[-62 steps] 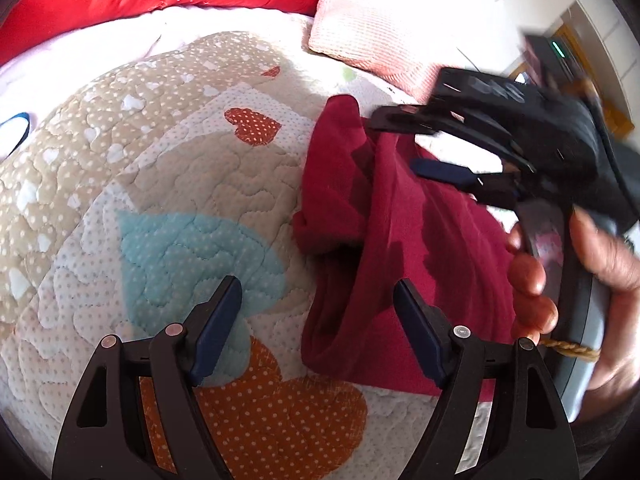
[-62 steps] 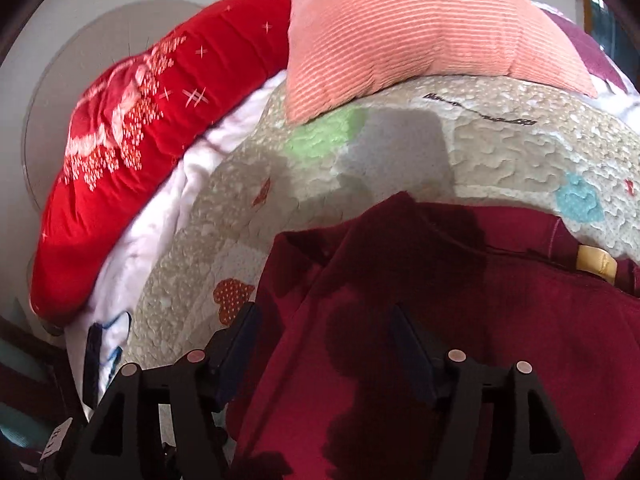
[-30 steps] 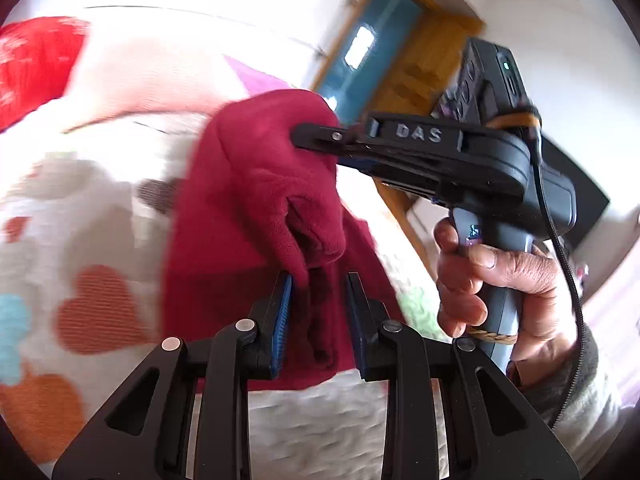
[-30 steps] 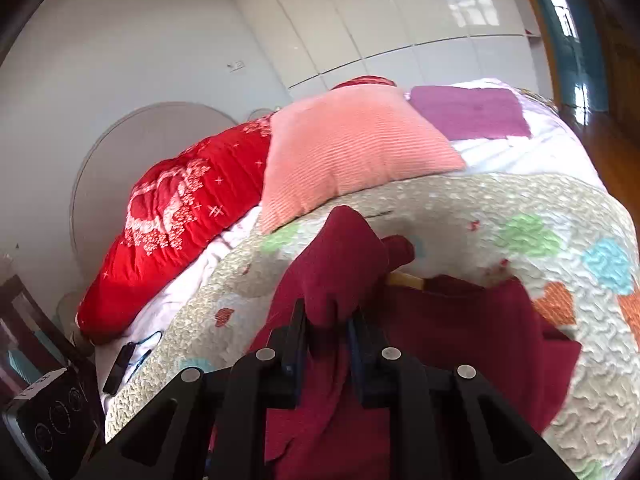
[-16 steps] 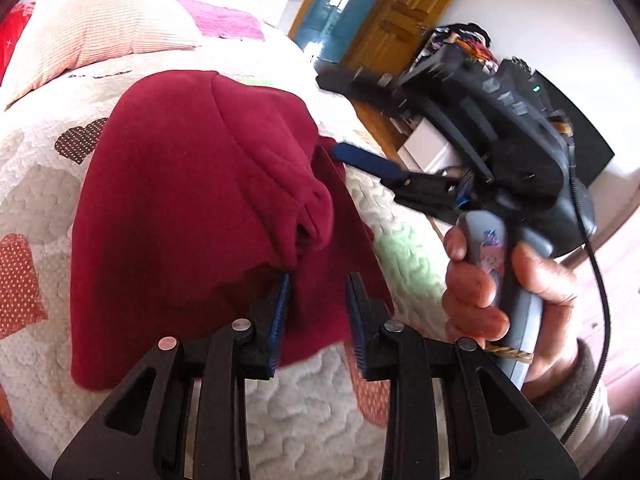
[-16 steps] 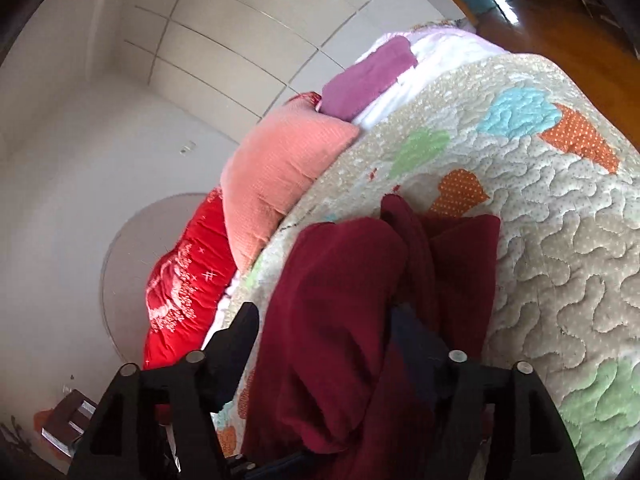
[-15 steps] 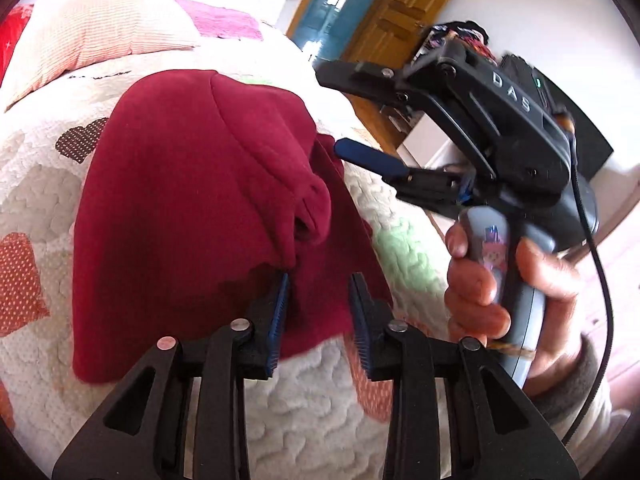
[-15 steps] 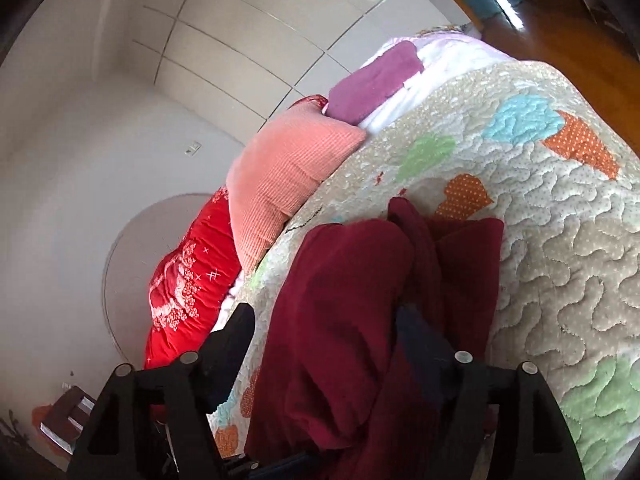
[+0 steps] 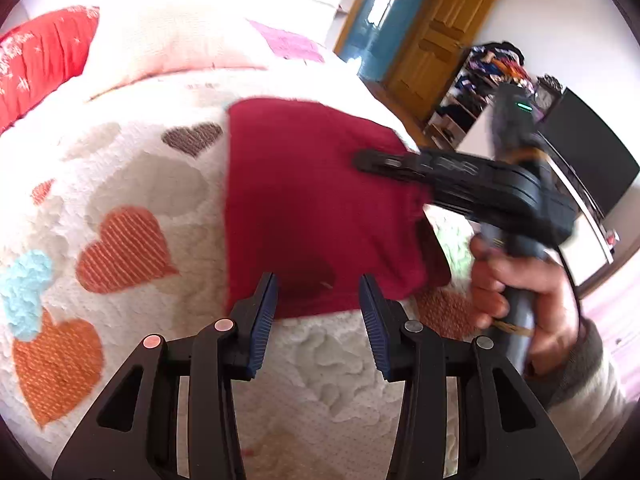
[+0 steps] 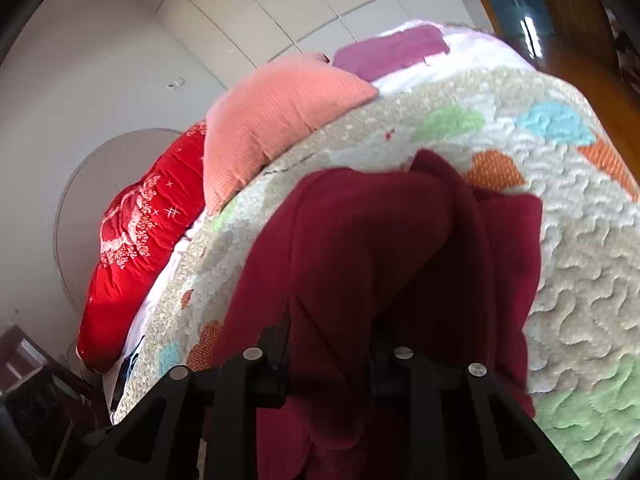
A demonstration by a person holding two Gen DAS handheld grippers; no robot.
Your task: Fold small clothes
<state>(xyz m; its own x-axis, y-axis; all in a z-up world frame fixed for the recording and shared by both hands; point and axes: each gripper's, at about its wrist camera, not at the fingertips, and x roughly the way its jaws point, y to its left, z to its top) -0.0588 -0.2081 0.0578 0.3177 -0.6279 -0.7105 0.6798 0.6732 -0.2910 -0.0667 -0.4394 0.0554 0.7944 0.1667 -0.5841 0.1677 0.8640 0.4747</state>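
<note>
A dark red garment (image 9: 312,200) lies folded on the heart-patterned quilt (image 9: 132,184). My left gripper (image 9: 319,312) hovers at its near edge. Its jaws are opening, and the blue pads (image 9: 264,320) stand clear on either side of the hem. A hand (image 9: 516,284) holds my right gripper (image 9: 368,160), whose tip rests on the garment's right part. In the right wrist view the garment (image 10: 360,240) bulges up over my right gripper (image 10: 328,344) and hides its fingertips. Those jaws are closing with cloth bunched between them.
A pink pillow (image 10: 280,120), a red cushion (image 10: 140,240) and a purple cloth (image 10: 392,52) lie at the head of the bed. Beyond the bed's right edge are a wooden door (image 9: 436,32), a cluttered shelf (image 9: 480,80) and a dark screen (image 9: 588,160).
My left jaws have spread and let go of the fold. The garment has dropped flatter onto the quilt. My right gripper, wide open half a second ago, has narrowed and sunk into the cloth.
</note>
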